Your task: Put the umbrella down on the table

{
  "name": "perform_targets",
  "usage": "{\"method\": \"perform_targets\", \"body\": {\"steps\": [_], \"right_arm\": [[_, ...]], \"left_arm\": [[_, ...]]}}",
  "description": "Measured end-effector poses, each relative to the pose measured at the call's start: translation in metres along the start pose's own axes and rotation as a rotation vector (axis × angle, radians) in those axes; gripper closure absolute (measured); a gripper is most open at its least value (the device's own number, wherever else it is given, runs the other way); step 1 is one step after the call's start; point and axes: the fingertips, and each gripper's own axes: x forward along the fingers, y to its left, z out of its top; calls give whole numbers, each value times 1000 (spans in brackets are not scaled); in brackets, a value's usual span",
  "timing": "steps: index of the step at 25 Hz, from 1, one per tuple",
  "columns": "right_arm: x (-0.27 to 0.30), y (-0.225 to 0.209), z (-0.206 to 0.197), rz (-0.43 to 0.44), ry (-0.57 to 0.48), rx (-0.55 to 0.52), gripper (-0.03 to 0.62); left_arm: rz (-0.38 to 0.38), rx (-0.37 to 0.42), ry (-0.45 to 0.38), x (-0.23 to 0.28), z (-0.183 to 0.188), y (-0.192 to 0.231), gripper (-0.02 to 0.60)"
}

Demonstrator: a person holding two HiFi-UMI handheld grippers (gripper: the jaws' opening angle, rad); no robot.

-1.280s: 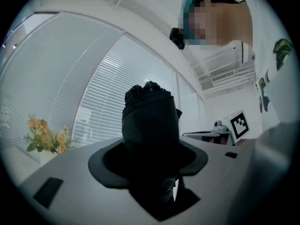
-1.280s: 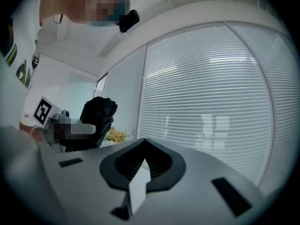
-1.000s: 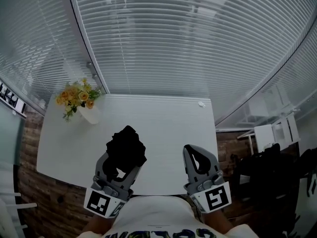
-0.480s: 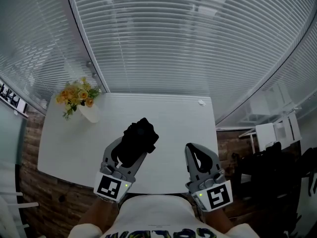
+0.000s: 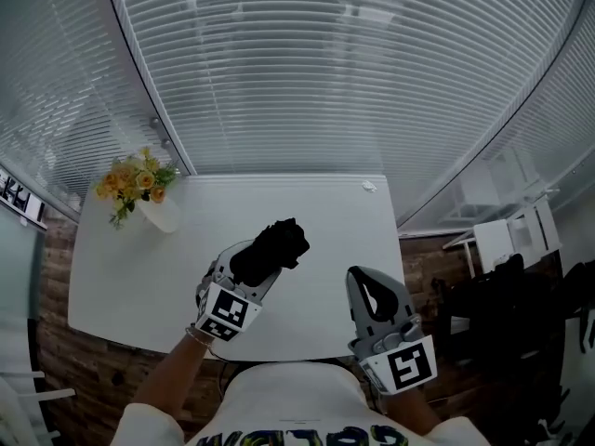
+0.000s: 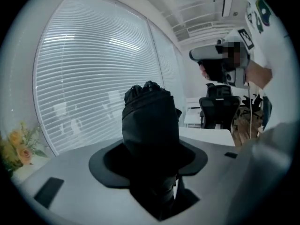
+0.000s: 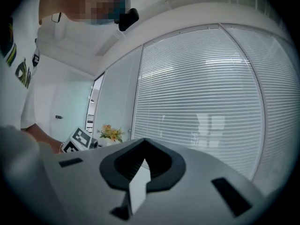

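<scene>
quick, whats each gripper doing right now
left gripper: jaws closed on the folded black umbrella
right gripper: jaws together, holding nothing

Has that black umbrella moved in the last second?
Yes. The umbrella has gone farther in over the table, towards its far edge.

Folded black umbrella (image 5: 274, 247) over white table (image 5: 139, 268)

White slatted blinds (image 5: 307, 72) stand behind a white table (image 5: 139, 277) on a brown brick-patterned floor (image 5: 84, 360).
</scene>
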Motion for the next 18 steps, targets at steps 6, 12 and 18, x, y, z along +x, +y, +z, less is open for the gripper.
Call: {"method": "perform_targets", "body": {"steps": [6,12,18], "right_arm": [[-2,0,1,-9,6,-5,585],[0,1,0,-8,11,-7,585],[2,-2,-2,-19,19,-8,585]], "left_arm": [[-99,141,153,41,-38,-12,324],[-173,239,279,77,-77,-25,324],[-241,298,365,103,-104,-40,324]]}}
